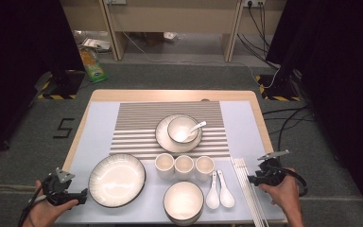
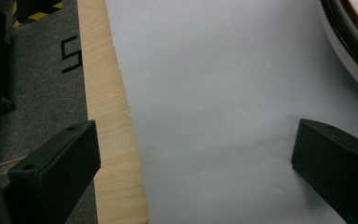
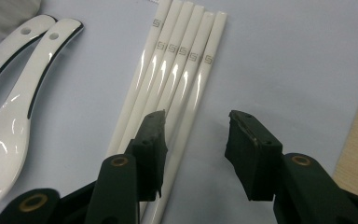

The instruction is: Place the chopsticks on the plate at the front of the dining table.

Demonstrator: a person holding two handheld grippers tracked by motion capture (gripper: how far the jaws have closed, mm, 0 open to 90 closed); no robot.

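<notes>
Right gripper (image 3: pixel 196 135): jaws open, left jaw over the white ceramic chopsticks (image 3: pixel 177 70); bundle runs near-to-far.
Left gripper (image 2: pixel 191 158): jaws open, holding nothing.

Pretty plain room here: grey carpet floor (image 1: pixel 179 78) with a black "5" (image 1: pixel 64 127) marked on it left of the wooden table (image 1: pixel 170 95). Black curtains (image 1: pixel 19 42) hang on both sides. A pale wood desk (image 1: pixel 170 19) stands at the back with cables (image 1: pixel 257 23) trailing down, and yellow-black hazard tape (image 1: pixel 54 96) marks the stand bases. A green bag (image 1: pixel 93 66) lies on the floor.
</notes>
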